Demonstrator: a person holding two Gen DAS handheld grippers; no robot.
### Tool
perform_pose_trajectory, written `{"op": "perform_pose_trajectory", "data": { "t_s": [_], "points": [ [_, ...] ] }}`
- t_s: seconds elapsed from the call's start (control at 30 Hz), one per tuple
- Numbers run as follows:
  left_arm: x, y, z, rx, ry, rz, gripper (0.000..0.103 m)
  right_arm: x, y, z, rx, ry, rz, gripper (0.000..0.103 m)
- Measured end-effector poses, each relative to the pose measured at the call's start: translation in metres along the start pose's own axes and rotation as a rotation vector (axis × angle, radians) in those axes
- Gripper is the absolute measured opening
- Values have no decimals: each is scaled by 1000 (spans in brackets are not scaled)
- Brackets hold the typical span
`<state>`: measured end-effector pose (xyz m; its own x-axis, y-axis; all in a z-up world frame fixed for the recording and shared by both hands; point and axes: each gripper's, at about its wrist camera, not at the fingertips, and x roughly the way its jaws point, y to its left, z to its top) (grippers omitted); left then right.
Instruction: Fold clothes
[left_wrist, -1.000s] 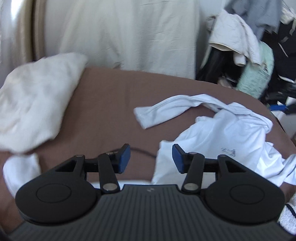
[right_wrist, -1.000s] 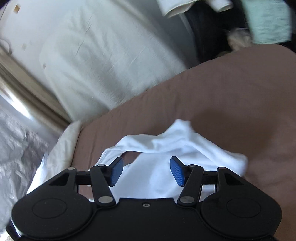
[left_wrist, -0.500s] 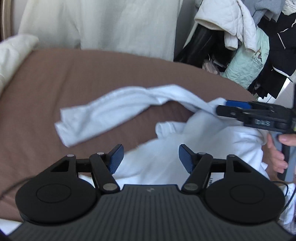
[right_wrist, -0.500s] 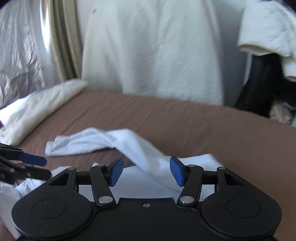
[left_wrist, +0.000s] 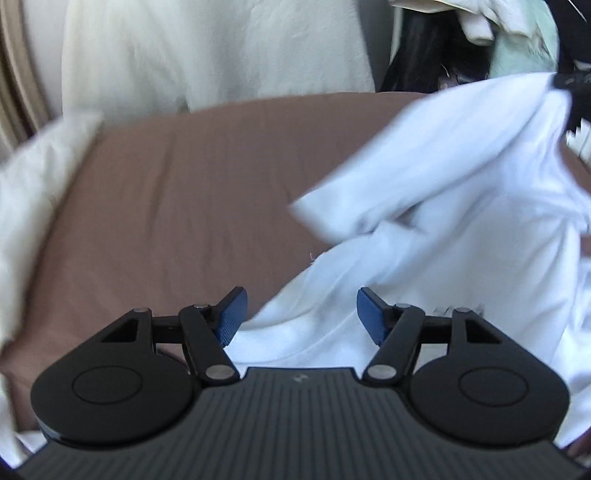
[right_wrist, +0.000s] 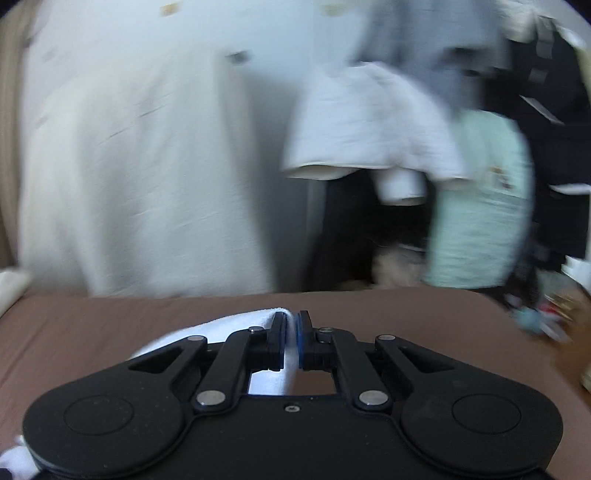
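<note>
A white shirt (left_wrist: 461, 206) lies rumpled on the brown bed (left_wrist: 177, 192). One part of it is lifted toward the upper right of the left wrist view, where the dark tip of the other gripper (left_wrist: 570, 86) holds it. My left gripper (left_wrist: 298, 314) stands open just above the shirt's near edge, with no cloth pinched between its blue pads (left_wrist: 232, 314). In the right wrist view my right gripper (right_wrist: 292, 332) is shut on a fold of the white shirt (right_wrist: 229, 325), which trails down to the left over the brown bed (right_wrist: 92, 332).
A cream pillow or blanket (left_wrist: 33, 192) lies at the bed's left edge. A pale sheet (right_wrist: 129, 166) hangs behind the bed. Hung clothes, a white jacket (right_wrist: 369, 122) and a mint garment (right_wrist: 476, 206), crowd the far right.
The right gripper has closed on the shirt and lifted it, tipping up toward the wall. The shirt's sleeve has swung from the bed's middle up to the right. The left gripper widened.
</note>
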<state>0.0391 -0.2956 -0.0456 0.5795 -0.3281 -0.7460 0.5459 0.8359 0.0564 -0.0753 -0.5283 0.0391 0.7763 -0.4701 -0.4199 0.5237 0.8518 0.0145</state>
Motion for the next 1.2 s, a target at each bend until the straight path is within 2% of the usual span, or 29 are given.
{"op": "perform_pose_trajectory", "data": {
  "t_s": [0.1,0.17,0.23,0.27,0.33,0.4,0.47,0.5,0.53,0.57,0.6,0.7,0.77,0.83,0.9,0.93,0.97,1.03,1.07,1.1,1.13,1.17,1.2],
  "points": [
    [-16,1,2,13,-89,11,65,-2,-60,-15,125,128,-114,7],
    [-23,3,13,0,-135,-12,65,6,-95,-27,200,219,-211,15],
    [-23,5,28,-5,-147,-52,65,21,-115,-36,234,279,-288,15],
    [-19,6,36,-7,-138,-77,65,22,-124,-37,263,275,-296,15],
    [-7,5,52,-7,-93,-138,65,20,-131,-37,319,256,-230,15],
    [10,6,63,-35,-30,-197,65,18,-126,-38,386,240,-30,20],
    [32,7,73,-73,42,-273,65,19,-111,-37,431,226,219,32],
    [43,8,77,-90,77,-312,65,19,-98,-36,412,208,335,34],
    [53,9,80,-103,111,-346,65,19,-80,-33,351,201,446,44],
    [64,11,83,-109,141,-369,65,19,-62,-32,275,207,510,51],
    [74,12,86,-101,166,-383,65,18,-38,-32,151,216,534,52],
    [91,14,93,-35,213,-399,65,12,22,-52,-243,204,529,52],
    [98,7,93,25,235,-391,65,17,47,-68,-378,249,552,52],
    [101,-1,91,66,234,-389,62,30,64,-78,-444,283,521,52],
    [102,-8,88,96,228,-396,46,44,70,-81,-426,302,479,51],
    [103,-12,87,112,234,-405,35,51,66,-78,-361,315,476,51],
    [104,-16,86,135,241,-410,30,58,63,-74,-296,327,473,51],
    [103,-29,83,214,239,-369,26,63,63,-64,-135,320,506,52],
    [102,-36,81,251,236,-342,26,67,61,-62,-101,311,524,51],
    [102,-40,81,264,234,-323,26,70,64,-65,-128,324,523,51],
    [102,-42,81,262,234,-310,27,69,70,-68,-199,351,502,47],
    [102,-44,81,260,235,-297,30,68,77,-73,-292,363,462,27],
    [104,-43,82,240,240,-294,33,64,81,-76,-368,355,417,14]
  ]
}}
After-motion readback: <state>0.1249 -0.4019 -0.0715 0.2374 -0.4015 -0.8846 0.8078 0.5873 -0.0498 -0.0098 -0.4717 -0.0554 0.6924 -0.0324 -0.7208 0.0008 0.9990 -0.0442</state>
